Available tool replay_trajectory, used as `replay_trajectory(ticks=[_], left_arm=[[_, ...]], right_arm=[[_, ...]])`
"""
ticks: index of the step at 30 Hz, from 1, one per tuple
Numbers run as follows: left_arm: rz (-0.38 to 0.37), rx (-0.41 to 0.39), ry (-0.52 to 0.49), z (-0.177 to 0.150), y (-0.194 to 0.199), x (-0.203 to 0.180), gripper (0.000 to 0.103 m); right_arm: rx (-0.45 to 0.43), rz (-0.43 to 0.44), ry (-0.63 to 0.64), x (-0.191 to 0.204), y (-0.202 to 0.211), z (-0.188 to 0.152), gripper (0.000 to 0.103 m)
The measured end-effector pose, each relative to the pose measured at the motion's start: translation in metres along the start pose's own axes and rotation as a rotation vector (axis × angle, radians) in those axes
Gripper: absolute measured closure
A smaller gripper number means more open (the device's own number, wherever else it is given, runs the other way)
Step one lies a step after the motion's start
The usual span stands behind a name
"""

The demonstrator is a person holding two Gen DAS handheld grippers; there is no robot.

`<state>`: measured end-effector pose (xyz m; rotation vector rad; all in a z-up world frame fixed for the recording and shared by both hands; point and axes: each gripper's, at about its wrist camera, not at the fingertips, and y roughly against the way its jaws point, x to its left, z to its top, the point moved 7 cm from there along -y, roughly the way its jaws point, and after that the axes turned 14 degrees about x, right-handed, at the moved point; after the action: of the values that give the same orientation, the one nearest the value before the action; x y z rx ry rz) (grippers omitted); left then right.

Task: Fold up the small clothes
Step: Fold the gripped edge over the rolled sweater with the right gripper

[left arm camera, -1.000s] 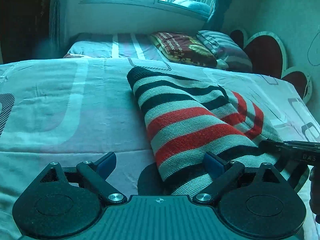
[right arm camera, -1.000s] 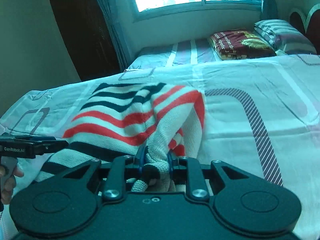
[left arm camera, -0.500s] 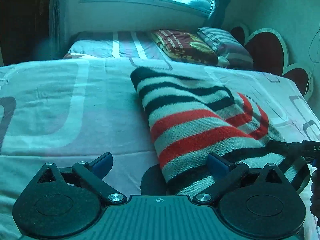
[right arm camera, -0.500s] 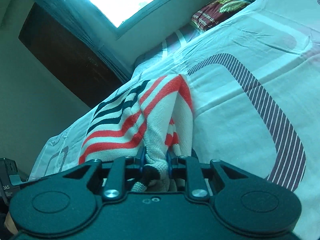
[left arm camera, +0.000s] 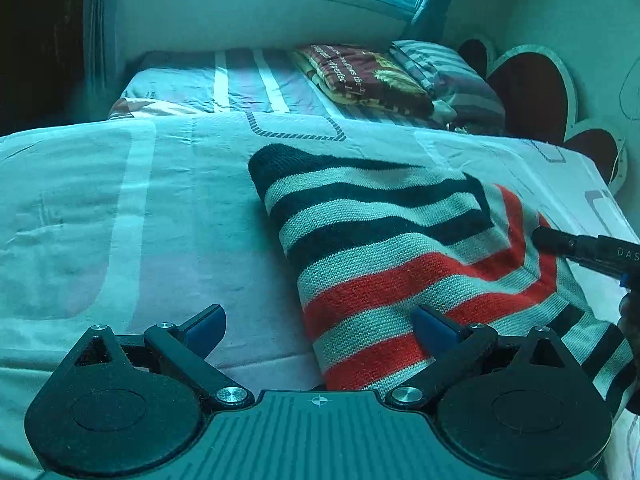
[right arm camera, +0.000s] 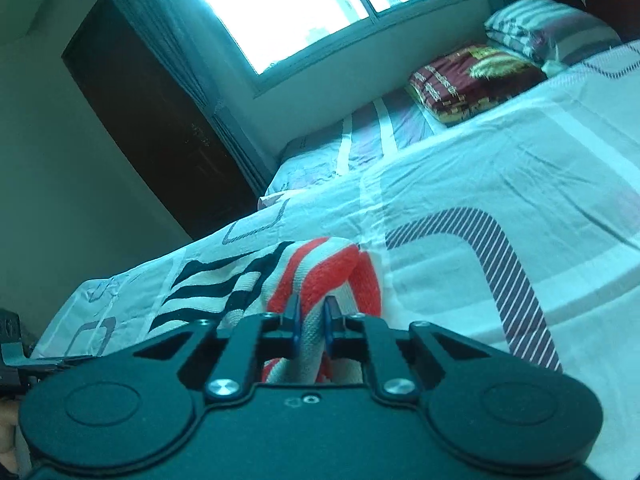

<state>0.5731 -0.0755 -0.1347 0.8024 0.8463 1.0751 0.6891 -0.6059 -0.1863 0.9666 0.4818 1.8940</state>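
A striped knit garment (left arm camera: 400, 248) in black, white and red lies folded on the bed. My left gripper (left arm camera: 320, 326) stands wide open over its near left edge, one finger above the bedsheet, the other above the knit, with nothing pinched. In the right wrist view my right gripper (right arm camera: 311, 318) has its jaws closing on a raised fold of the same garment (right arm camera: 320, 276), the pads pressing the cloth between them. The right gripper's black body (left arm camera: 588, 250) shows at the right edge of the left wrist view, over the garment's red stripe.
The garment rests on a pale patterned bedsheet (left arm camera: 100, 220). A dark red folded blanket (left arm camera: 360, 76) and striped pillows (left arm camera: 452, 76) lie at the head, by a heart-shaped headboard (left arm camera: 532, 88). A window (right arm camera: 280, 12) and a dark door (right arm camera: 152, 120) stand beyond.
The right gripper has rolled and swung, carrying the pinched fold over the garment, and its jaws have narrowed. The left gripper has shifted slightly and stays open.
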Motion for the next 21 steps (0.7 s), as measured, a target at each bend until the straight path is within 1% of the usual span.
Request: replay_trajectory(ticks=[3, 5, 6, 9, 12, 13, 15, 17, 19, 21], left_arm=[[0.012, -0.002, -0.022, -0.002, -0.007, -0.006, 0.002], [0.006, -0.006, -0.004, -0.003, -0.003, -0.004, 0.002], [0.012, -0.028, -0.010, -0.006, 0.006, -0.003, 0.002], [-0.031, -0.084, -0.021, -0.021, 0.033, -0.004, 0.002], [-0.079, -0.121, -0.021, -0.039, 0.054, -0.011, 0.002], [-0.089, -0.118, -0.026, -0.045, 0.056, -0.014, 0.002], [-0.077, -0.106, -0.043, -0.055, 0.055, -0.021, 0.002], [-0.064, -0.099, -0.039, -0.061, 0.052, -0.023, 0.002], [-0.081, -0.093, -0.005, -0.063, 0.051, -0.019, 0.002], [-0.068, -0.089, -0.008, -0.068, 0.050, -0.019, 0.002]], right_arm=[[0.061, -0.049, -0.014, -0.012, -0.013, -0.007, 0.092], [0.054, -0.058, -0.035, -0.008, -0.004, -0.004, 0.082], [0.038, -0.050, -0.040, -0.005, 0.004, -0.003, 0.078], [0.011, -0.013, -0.004, 0.012, 0.038, -0.016, 0.078], [0.017, -0.026, 0.079, 0.029, 0.063, -0.046, 0.078], [0.023, -0.033, 0.098, 0.033, 0.068, -0.054, 0.078], [0.041, -0.054, 0.137, 0.041, 0.072, -0.068, 0.078], [0.056, -0.089, 0.169, 0.044, 0.070, -0.076, 0.076], [0.085, -0.091, 0.141, 0.039, 0.064, -0.080, 0.078], [0.091, -0.080, 0.119, 0.034, 0.064, -0.085, 0.079]])
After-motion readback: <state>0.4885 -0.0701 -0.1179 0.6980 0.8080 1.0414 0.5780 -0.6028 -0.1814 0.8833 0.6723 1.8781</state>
